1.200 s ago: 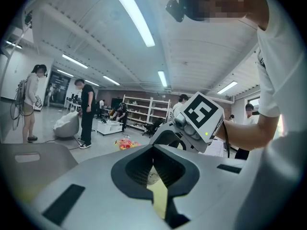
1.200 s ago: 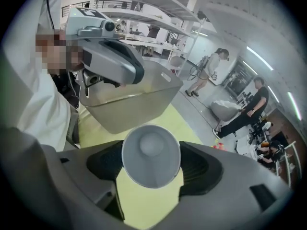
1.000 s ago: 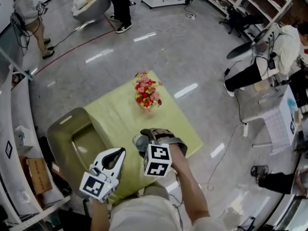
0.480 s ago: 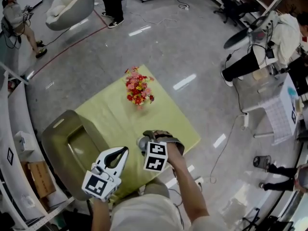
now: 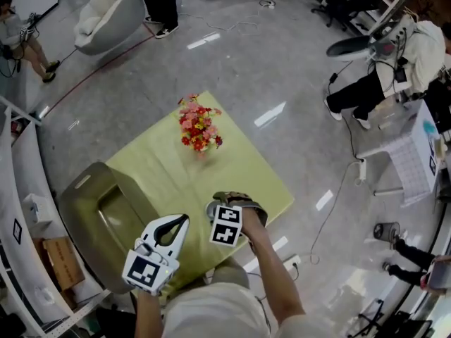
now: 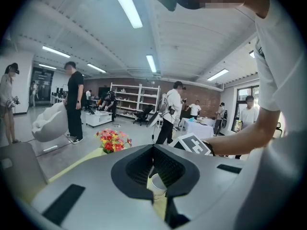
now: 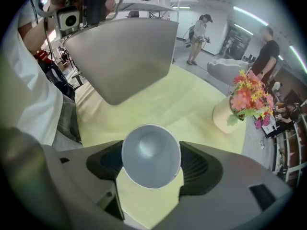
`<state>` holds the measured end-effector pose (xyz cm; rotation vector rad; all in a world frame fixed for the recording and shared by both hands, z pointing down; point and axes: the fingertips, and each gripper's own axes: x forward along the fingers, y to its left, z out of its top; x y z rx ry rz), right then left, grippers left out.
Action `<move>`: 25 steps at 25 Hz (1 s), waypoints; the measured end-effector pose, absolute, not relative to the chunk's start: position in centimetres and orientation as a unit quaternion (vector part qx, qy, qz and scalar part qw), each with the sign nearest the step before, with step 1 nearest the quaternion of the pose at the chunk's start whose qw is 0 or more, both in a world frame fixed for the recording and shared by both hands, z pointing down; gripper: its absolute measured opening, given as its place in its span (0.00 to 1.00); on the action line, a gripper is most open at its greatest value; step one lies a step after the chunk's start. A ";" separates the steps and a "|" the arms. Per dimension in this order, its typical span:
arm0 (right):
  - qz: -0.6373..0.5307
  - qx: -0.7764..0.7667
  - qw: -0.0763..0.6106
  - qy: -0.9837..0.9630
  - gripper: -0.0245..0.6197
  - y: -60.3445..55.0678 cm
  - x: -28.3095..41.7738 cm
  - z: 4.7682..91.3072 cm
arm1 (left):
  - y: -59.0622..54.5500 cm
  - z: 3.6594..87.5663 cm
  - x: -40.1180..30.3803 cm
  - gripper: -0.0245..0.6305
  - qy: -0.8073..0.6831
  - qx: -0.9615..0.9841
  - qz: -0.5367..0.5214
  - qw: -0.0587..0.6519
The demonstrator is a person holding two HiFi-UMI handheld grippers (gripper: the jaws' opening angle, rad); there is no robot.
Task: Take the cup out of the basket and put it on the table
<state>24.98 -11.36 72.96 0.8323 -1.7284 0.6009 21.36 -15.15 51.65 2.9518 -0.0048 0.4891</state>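
Note:
A white paper cup (image 7: 151,155) sits between the jaws of my right gripper (image 7: 151,163), mouth toward the camera, and both pads press on its sides. From the head view the cup (image 5: 211,209) and right gripper (image 5: 223,207) hang over the yellow-green table (image 5: 162,167) near its front edge. The olive basket (image 5: 84,196) stands at the table's left. My left gripper (image 5: 176,223) hovers between the basket and the cup, tips together and empty. Past its jaws in the left gripper view, the cup (image 6: 157,183) shows just ahead.
A vase of red and pink flowers (image 5: 197,127) stands at the table's far side. The table's front edge (image 5: 271,213) is close to the cup. People, a white chair (image 5: 106,16) and cables are on the floor around.
The head view has shifted a little. My right gripper still holds the cup over the table's front part and has edged slightly right. The left gripper has barely moved.

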 end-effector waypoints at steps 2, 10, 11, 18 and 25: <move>0.255 0.352 0.537 -0.723 0.58 -11.3 25.2 73.5 | -15.0 51.8 21.4 0.05 0.000 0.983 0.170 0.071; 0.256 0.367 0.546 -0.708 0.58 -11.2 26.4 75.6 | -14.2 51.7 22.0 0.05 0.014 0.981 0.183 0.058; 0.256 0.369 0.547 -0.707 0.58 -11.2 26.5 75.8 | -14.1 51.6 22.1 0.05 0.017 0.981 0.182 0.057; 0.255 0.371 0.546 -0.707 0.58 -11.8 26.1 76.2 | -13.2 51.8 22.5 0.05 0.031 0.981 0.184 0.056; 0.247 0.378 0.538 -0.712 0.59 -12.1 25.5 76.2 | -13.3 51.7 22.3 0.05 0.029 0.981 0.183 0.062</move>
